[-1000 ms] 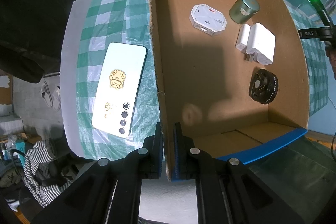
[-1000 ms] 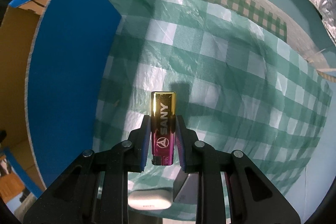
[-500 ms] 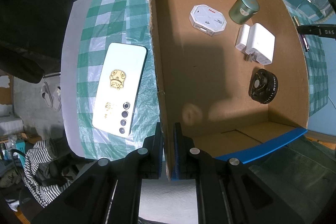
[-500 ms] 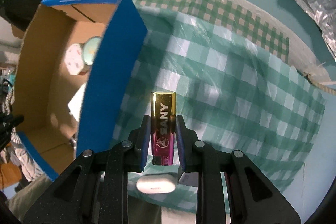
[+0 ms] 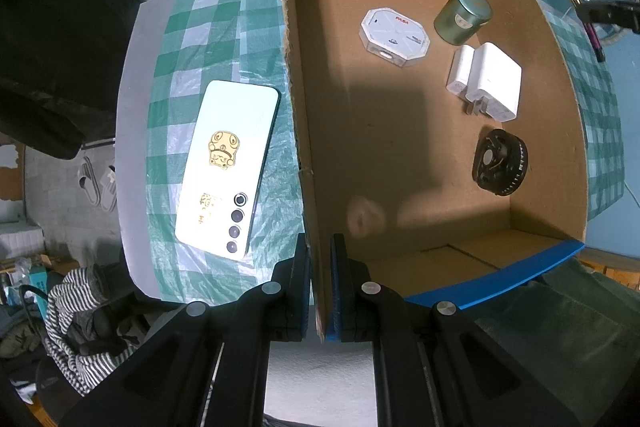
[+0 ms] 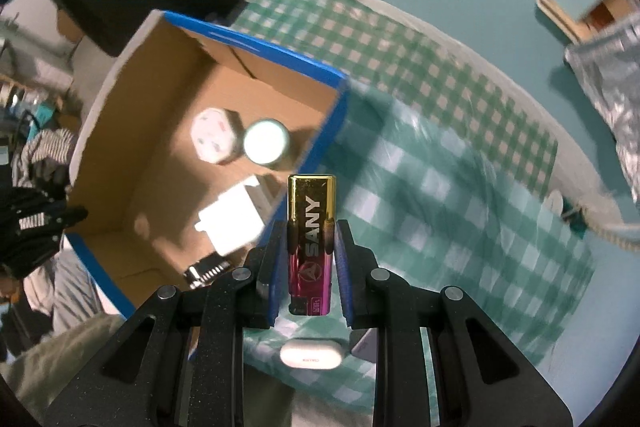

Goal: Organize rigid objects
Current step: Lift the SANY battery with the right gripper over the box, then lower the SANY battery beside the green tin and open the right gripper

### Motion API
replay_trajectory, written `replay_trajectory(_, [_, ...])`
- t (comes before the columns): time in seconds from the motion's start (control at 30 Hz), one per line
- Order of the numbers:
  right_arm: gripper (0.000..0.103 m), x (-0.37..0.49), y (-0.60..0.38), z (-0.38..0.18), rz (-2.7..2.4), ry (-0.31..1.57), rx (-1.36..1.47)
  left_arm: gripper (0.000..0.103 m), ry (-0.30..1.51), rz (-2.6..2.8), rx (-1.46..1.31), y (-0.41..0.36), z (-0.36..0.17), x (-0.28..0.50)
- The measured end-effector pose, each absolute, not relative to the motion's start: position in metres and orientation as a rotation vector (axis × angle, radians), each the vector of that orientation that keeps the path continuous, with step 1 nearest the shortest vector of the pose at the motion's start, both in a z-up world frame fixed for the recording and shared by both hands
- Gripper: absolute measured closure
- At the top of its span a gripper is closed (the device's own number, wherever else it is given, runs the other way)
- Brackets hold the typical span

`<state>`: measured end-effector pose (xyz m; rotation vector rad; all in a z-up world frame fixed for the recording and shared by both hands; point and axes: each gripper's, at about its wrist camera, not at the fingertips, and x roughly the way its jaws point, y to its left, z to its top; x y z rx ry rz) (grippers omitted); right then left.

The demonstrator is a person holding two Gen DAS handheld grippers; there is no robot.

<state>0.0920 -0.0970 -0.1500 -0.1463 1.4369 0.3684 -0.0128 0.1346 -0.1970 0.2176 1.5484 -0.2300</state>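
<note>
The right hand-held gripper [image 6: 311, 259] grasps the gold-and-pink lighter [image 6: 311, 243] upright between its pads, long axis along the fingers. In its view the open cardboard box [image 6: 120, 131] lies toward ten o'clock, so the drop likely calls for travel that way. The left hand-held gripper [image 5: 319, 287] is clenched on the box's near wall.

We seem to be in a lived-in home room. Left of the checked tablecloth [image 5: 224, 39] on the tabletop, we see slippers [image 5: 98, 179] on the floor and striped clothing [image 5: 76, 311] heaped nearby.
</note>
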Motion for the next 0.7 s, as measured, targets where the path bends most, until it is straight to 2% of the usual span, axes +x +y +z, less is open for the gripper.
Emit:
replay_trajectory(0.27, [0.081,0.105,-0.063,-0.147,0.419,1.434,-0.214,0.094,1.548,-0.233,0.219,0.135,-0.196,-0.014])
replay_trajectory(0.7, [0.081,0.115,-0.030,-0.181,0.448,1.485,-0.280,0.094,1.528,-0.236,0.211,0.140,-0.190,-0.010])
